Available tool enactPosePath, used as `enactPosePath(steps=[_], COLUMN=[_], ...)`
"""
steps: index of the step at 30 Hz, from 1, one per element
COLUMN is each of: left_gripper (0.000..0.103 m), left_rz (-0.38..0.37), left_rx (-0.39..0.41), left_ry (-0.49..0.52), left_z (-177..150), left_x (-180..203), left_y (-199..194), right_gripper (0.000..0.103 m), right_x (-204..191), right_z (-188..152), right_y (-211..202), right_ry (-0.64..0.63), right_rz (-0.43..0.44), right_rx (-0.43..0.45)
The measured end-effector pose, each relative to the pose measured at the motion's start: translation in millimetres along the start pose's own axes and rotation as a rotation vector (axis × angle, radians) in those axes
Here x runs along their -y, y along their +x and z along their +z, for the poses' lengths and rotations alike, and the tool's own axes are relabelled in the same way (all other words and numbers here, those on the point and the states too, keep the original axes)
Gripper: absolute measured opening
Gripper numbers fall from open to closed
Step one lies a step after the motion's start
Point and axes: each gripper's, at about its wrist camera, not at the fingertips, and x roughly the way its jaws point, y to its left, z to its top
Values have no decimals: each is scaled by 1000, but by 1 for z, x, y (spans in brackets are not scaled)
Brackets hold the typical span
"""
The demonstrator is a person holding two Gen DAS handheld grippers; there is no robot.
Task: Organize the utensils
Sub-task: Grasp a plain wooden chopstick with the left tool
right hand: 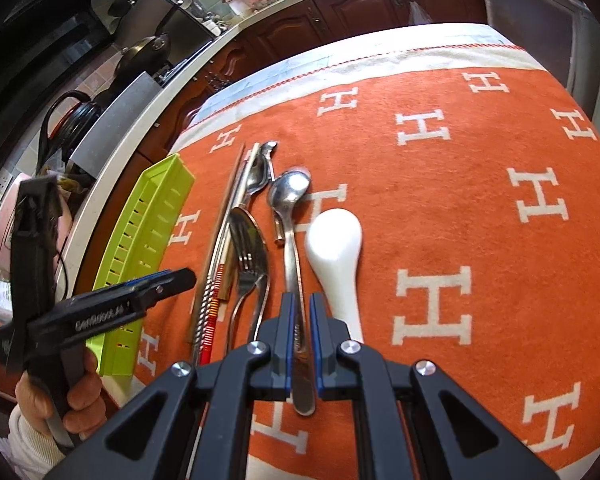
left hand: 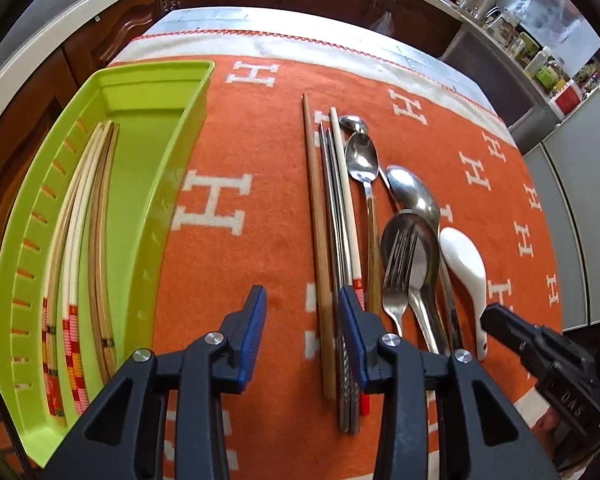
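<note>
1. Blue-padded left gripper [left hand: 302, 336] hovers over the orange blanket [left hand: 260, 184], jaws spread, nothing pinched; a wooden chopstick [left hand: 318, 240] lies between them.
2. Right gripper [right hand: 299, 332] has jaws nearly together, straddling a steel spoon [right hand: 290, 200] handle; actual pinching I cannot tell.
3. Remaining chopsticks, fork [left hand: 398, 264] and white ceramic spoon [left hand: 464, 264] lie mid-blanket.
4. Near the blanket's left edge, the green tray [left hand: 160, 184] holds four chopsticks [left hand: 80, 248].
</note>
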Motion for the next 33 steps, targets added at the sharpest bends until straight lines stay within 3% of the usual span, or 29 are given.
enactPosePath(steps=[5, 11, 25, 33], left_gripper=[35, 28, 29, 31], left_rz=[2, 21, 148, 153], left_rx=[2, -1, 60, 84], left_ry=[8, 25, 114, 115], left_z=[9, 15, 16, 12], left_x=[5, 12, 24, 25], left_y=[9, 20, 27, 25], right_gripper=[7, 7, 7, 7], right_x=[-5, -5, -9, -13], right_z=[1, 3, 4, 3], right_y=[8, 13, 21, 20], right_ry=[-20, -25, -50, -61], right_rz=[18, 24, 32, 28], right_rx=[-13, -19, -29, -27])
